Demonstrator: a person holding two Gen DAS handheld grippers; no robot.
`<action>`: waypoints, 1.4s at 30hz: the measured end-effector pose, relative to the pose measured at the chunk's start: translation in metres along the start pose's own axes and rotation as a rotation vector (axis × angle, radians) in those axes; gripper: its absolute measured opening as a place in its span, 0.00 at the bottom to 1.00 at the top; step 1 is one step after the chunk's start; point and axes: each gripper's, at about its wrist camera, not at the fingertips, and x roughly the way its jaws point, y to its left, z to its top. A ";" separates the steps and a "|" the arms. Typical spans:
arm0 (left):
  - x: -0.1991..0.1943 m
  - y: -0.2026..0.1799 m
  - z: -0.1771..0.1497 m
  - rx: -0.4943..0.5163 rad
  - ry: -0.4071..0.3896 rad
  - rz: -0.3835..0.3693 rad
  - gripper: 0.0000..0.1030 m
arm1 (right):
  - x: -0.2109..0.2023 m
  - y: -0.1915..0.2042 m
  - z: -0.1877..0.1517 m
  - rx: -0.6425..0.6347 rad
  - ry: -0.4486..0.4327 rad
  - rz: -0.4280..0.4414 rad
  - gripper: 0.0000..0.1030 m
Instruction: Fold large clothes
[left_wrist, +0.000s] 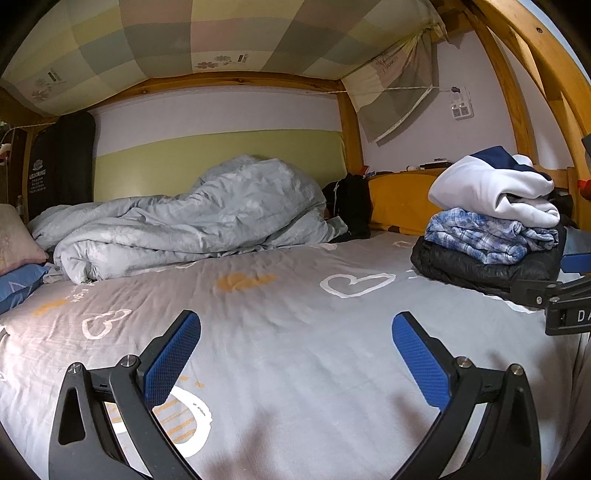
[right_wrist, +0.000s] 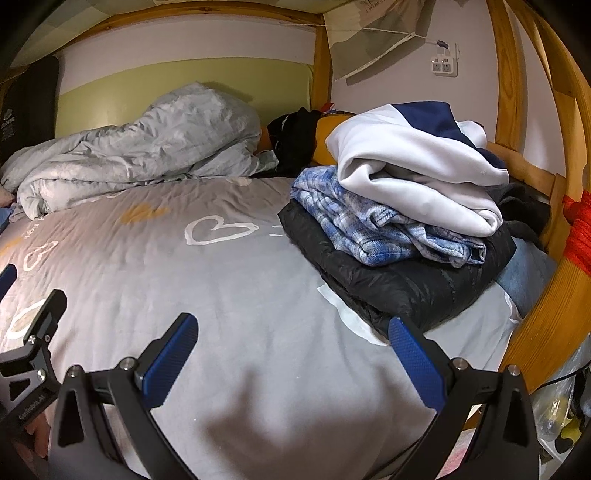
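Grey heart-print bedsheet (left_wrist: 295, 302) — wood bunk frame (right_wrist: 509, 92).

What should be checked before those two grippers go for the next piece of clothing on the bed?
1. Left gripper open and holding nothing: ok.
2. Right gripper open and holding nothing: ok.
3. Bare grey sheet in front for spreading a garment: ok.
4. Clothes pile within view, white and navy top uppermost: ok.
5. Pile stable: cannot tell; the top garment overhangs the plaid shirt and black jacket.
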 end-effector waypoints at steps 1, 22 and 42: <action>0.000 0.000 0.000 0.000 0.004 -0.001 1.00 | 0.000 0.001 0.000 -0.003 0.000 -0.001 1.00; 0.002 -0.008 -0.001 0.015 0.016 0.006 1.00 | 0.003 0.000 -0.001 0.002 0.013 0.004 1.00; 0.005 -0.001 -0.002 -0.024 0.036 0.013 1.00 | 0.003 0.002 -0.001 -0.025 0.006 -0.006 1.00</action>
